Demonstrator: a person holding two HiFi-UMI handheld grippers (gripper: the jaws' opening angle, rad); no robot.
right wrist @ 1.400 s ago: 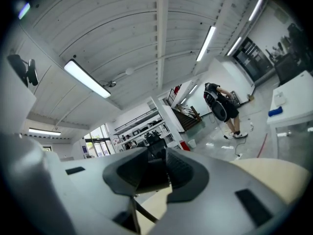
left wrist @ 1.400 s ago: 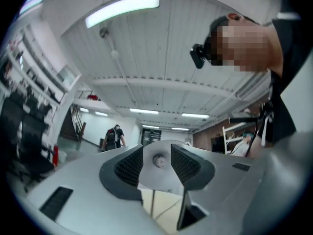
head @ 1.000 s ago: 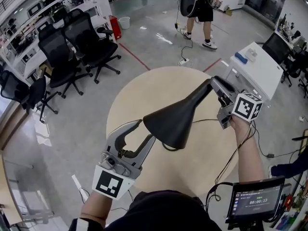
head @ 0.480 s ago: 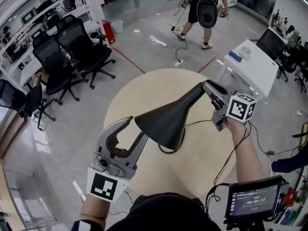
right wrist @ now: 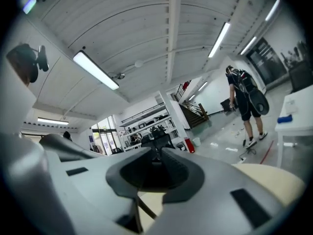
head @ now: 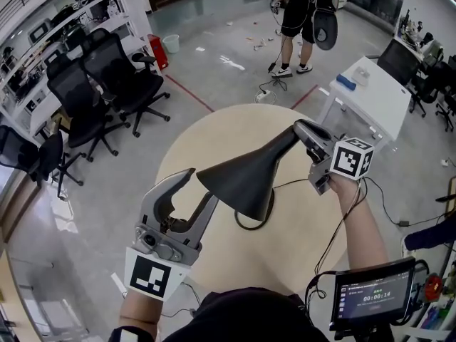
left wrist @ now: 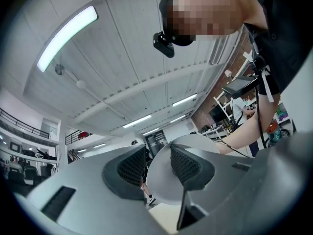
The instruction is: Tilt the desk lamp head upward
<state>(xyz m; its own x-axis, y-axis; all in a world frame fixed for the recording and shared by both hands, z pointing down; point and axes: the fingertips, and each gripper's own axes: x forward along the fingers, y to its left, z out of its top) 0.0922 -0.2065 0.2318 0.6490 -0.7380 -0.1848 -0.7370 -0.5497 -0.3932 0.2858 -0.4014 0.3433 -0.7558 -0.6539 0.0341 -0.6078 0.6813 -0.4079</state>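
Note:
A black desk lamp stands on the round beige table (head: 235,127), its cone-shaped head (head: 242,180) pointing down and left. The thin neck (head: 281,144) rises to the right. My right gripper (head: 303,130) is at the top of the neck. Its jaws are closing, and in the right gripper view the pads (right wrist: 168,168) clasp the dark neck (right wrist: 156,156). My left gripper (head: 192,191) stands open at the head's lower left rim. In the left gripper view the pale inside of the head (left wrist: 161,192) shows through the gap between the pads; no contact shows.
A black cable (head: 299,182) runs from the lamp across the table. Office chairs (head: 107,70) stand at the left and a white desk (head: 370,91) at the right. A person (head: 303,13) walks at the back. A tablet screen (head: 367,291) is at my lower right.
The lamp head and both grippers sit slightly further left in the view. The right gripper has drawn in on the neck. The person at the back has walked on.

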